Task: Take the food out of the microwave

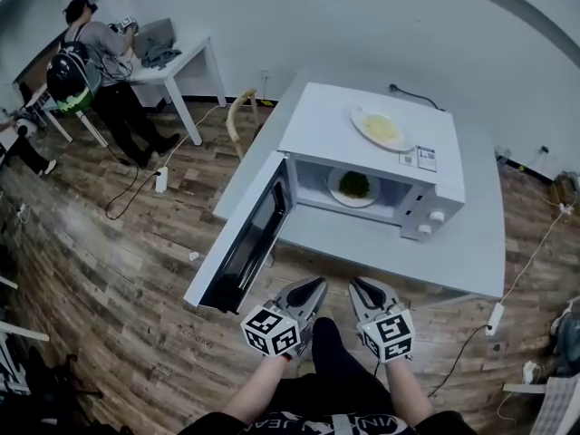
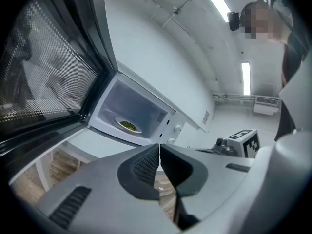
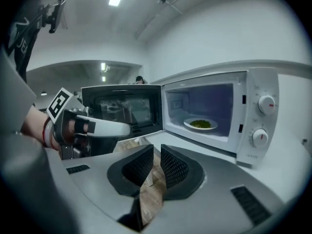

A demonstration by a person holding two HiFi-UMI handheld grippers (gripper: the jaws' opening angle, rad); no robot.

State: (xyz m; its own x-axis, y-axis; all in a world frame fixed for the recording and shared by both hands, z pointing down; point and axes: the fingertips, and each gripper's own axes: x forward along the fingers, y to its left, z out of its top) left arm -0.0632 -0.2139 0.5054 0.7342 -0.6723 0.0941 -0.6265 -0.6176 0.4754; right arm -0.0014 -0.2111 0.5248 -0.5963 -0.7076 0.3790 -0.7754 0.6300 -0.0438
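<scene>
A white microwave (image 1: 376, 143) stands on a white table (image 1: 480, 243) with its door (image 1: 246, 243) swung wide to the left. Inside it lies a white plate of green food (image 1: 353, 187), also seen in the left gripper view (image 2: 128, 126) and the right gripper view (image 3: 200, 124). A second plate with pale yellow food (image 1: 381, 127) rests on top of the microwave. My left gripper (image 1: 313, 288) (image 2: 159, 147) and right gripper (image 1: 358, 286) (image 3: 156, 152) hover side by side off the table's near edge, well short of the oven. Both are shut and hold nothing.
The open door (image 2: 48, 82) juts out close to my left gripper. A person (image 1: 91, 71) works at a white desk (image 1: 177, 66) at the back left. A chair (image 1: 237, 116) stands behind the table. Cables and a power strip (image 1: 495, 315) lie on the wooden floor.
</scene>
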